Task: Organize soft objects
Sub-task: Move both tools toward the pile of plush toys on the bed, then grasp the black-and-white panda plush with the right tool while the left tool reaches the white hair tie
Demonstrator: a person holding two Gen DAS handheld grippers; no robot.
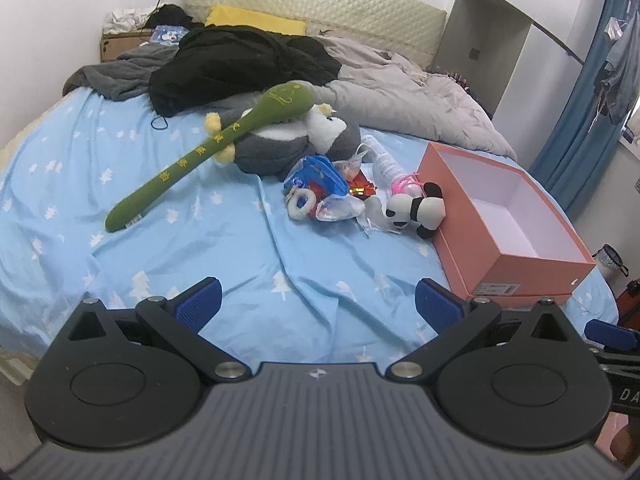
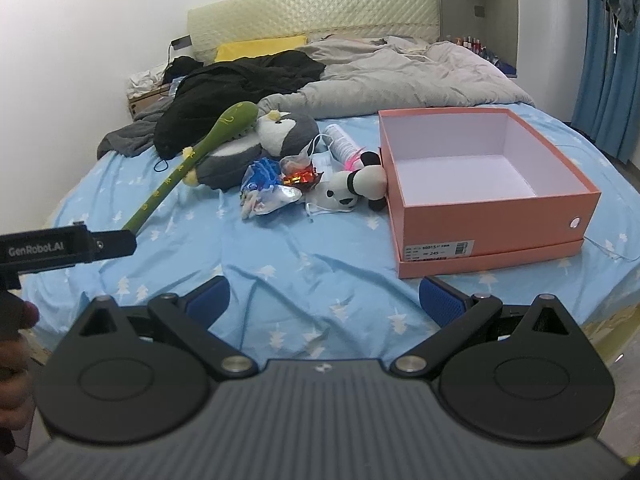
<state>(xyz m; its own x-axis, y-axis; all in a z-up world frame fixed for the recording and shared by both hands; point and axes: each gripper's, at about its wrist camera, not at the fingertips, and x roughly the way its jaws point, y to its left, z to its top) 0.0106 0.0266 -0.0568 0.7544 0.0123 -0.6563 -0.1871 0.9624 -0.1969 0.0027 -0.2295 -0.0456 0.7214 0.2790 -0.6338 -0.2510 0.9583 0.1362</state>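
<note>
With nothing yet sorted, the pink box [image 2: 496,216] sat empty on the bed [image 2: 280,264] beside the panda plush [image 2: 356,186], penguin plush [image 2: 280,132] and green plush stick [image 1: 208,152], while left tongs [image 1: 318,304] and right tongs [image 2: 324,300] gaped wide, holding nothing.

The bed [image 1: 200,240] is being viewed from its foot by both wrist cameras, faced toward the headboard [image 2: 312,12]; the pink box [image 2: 492,216] is being framed nearer from the right; the toy pile is being shared

Three plush toys [image 2: 360,184], one pink box [image 2: 496,216], perhaps four small wrappers [image 2: 272,196], one bottle [image 2: 340,140].
</note>
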